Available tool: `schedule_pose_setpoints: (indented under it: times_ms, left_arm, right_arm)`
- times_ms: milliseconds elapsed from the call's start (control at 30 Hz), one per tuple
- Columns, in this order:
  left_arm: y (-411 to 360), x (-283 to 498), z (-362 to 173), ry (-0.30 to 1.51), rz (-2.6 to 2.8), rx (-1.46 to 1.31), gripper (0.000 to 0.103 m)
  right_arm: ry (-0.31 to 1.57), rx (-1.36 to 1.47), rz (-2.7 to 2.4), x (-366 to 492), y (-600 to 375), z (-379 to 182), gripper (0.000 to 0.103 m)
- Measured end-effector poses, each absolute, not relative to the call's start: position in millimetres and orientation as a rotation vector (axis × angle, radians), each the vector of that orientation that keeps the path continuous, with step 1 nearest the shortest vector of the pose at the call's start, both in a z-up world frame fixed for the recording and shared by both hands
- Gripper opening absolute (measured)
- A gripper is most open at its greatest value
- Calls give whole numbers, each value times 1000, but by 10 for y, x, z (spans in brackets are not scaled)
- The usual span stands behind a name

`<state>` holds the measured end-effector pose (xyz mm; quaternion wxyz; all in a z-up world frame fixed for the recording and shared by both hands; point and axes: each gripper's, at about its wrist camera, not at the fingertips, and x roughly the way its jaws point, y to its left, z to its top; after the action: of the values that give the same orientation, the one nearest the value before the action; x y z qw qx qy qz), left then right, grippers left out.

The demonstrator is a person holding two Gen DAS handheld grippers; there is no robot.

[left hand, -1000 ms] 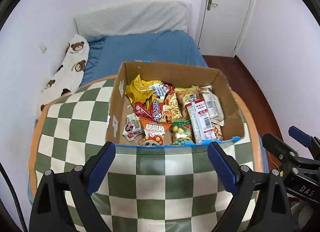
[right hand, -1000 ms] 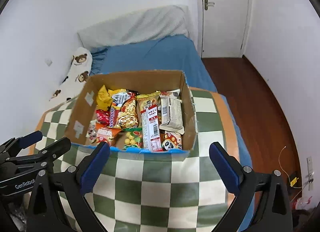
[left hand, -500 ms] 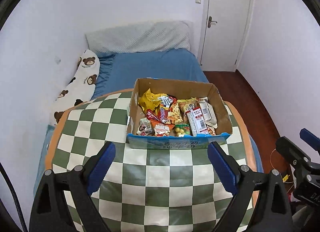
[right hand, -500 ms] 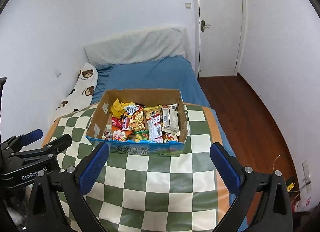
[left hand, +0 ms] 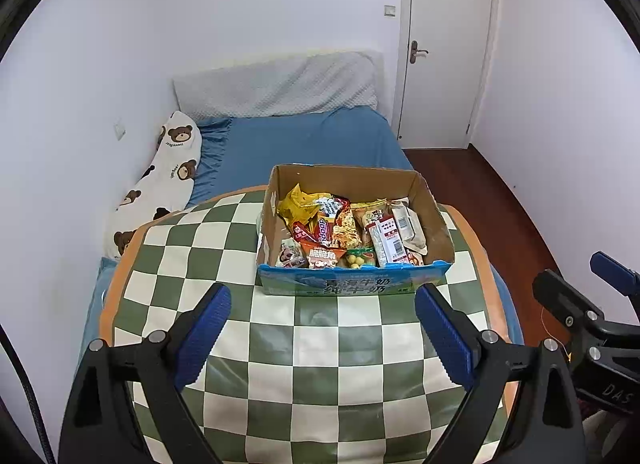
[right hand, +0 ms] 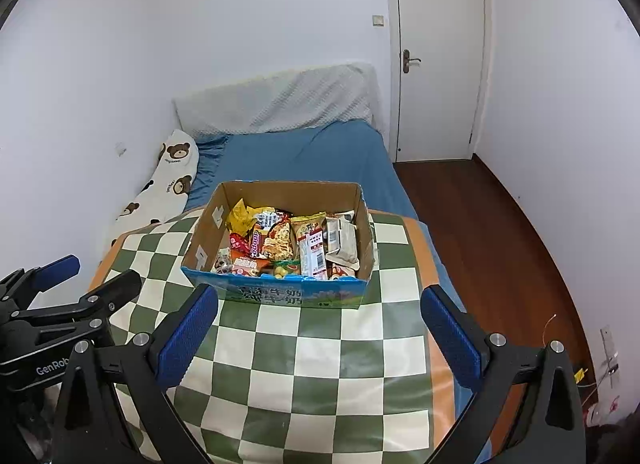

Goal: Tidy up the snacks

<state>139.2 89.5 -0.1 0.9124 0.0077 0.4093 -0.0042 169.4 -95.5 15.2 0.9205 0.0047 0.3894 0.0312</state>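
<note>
A cardboard box (left hand: 438,223) with a blue printed front stands on the green and cream checked cloth (left hand: 320,364). It is packed with several snack packets (left hand: 340,234), among them a yellow bag (left hand: 298,203) and a white barcode bar (left hand: 390,242). My left gripper (left hand: 322,334) is open and empty, held back from the box front. The box also shows in the right wrist view (right hand: 202,252), with my right gripper (right hand: 320,338) open and empty, short of it.
The checked cloth covers the foot of a blue bed (left hand: 304,143). A bear-print pillow (left hand: 168,175) lies along the left wall. A white door (left hand: 444,43) and wood floor (left hand: 488,199) are to the right. Each gripper shows at the edge of the other's view.
Both grippers have pulled back and up from the box, which now looks smaller and farther. Both stay open and empty. The snacks have not moved.
</note>
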Motion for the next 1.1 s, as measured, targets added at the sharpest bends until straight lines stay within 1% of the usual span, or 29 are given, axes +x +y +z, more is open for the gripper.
schedule_pose_setpoints:
  times_ms: [33, 100, 333, 667, 933, 1100]
  left_arm:
    - [887, 1421, -28, 844, -6, 19, 97]
    - [879, 1465, -69, 845, 4, 25, 100]
    - [895, 1686, -203, 818, 42, 17, 101]
    - [889, 2063, -464, 856, 68, 35, 101]
    - [898, 2325, -691, 914, 73, 35, 101]
    - [903, 2372, -743, 922, 73, 34, 101]
  right_arm:
    - [796, 6, 58, 1707, -957, 135, 103]
    - [797, 2, 45, 1743, -959, 104, 103]
    - [810, 13, 2, 1998, -1001, -95, 103]
    - [798, -9, -33, 2382, -955, -261, 103]
    - [833, -10, -60, 2644, -948, -502, 103]
    - [856, -6, -62, 2728, -941, -617, 103]
